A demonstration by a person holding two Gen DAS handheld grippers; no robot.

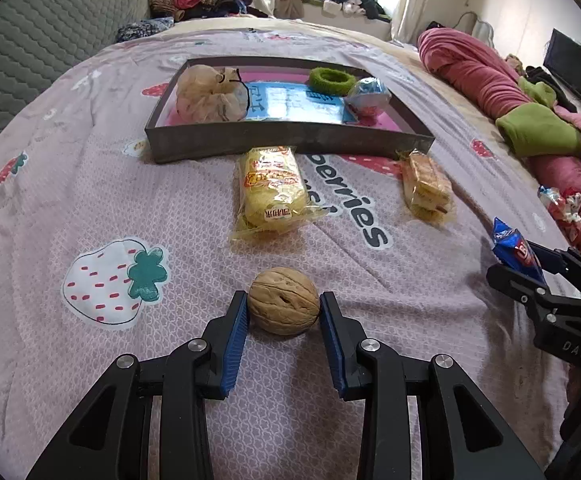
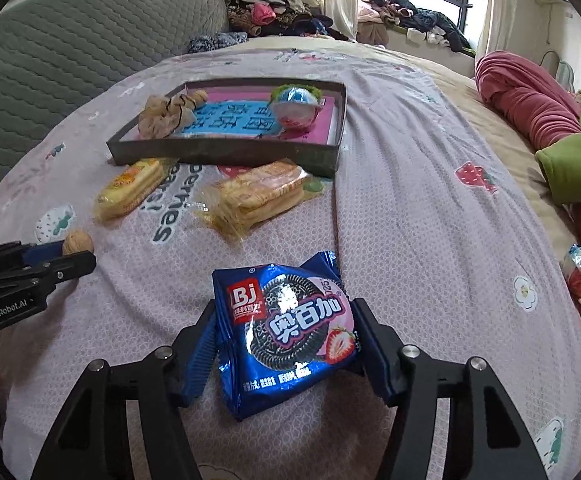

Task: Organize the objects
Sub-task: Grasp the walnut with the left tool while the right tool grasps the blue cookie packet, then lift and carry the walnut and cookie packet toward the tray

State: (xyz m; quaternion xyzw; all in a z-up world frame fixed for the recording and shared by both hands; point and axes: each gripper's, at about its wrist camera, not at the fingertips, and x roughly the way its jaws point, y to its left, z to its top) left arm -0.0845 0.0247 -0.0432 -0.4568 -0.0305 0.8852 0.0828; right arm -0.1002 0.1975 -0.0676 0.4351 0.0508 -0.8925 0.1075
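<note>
My left gripper [image 1: 283,305] is shut on a walnut [image 1: 283,300], its blue pads touching both sides, just above the bedsheet. My right gripper [image 2: 284,330] is shut on a blue cookie packet [image 2: 286,332]; the packet also shows in the left wrist view [image 1: 516,250]. A dark shallow tray [image 1: 290,142] lies farther up the bed and holds a beige cloth bundle [image 1: 210,94], a green ring [image 1: 330,80] and a blue-white wrapped ball [image 1: 368,96]. A yellow wafer pack [image 1: 272,192] and a biscuit pack [image 1: 426,186] lie on the sheet in front of the tray.
The pink strawberry-print sheet [image 1: 90,200] covers the bed. A rolled red and green blanket [image 1: 530,120] lies along the right side, with red-white candy wrappers [image 1: 562,204] beside it. A grey quilted headboard [image 1: 30,60] stands at the left. Clothes are piled by the window.
</note>
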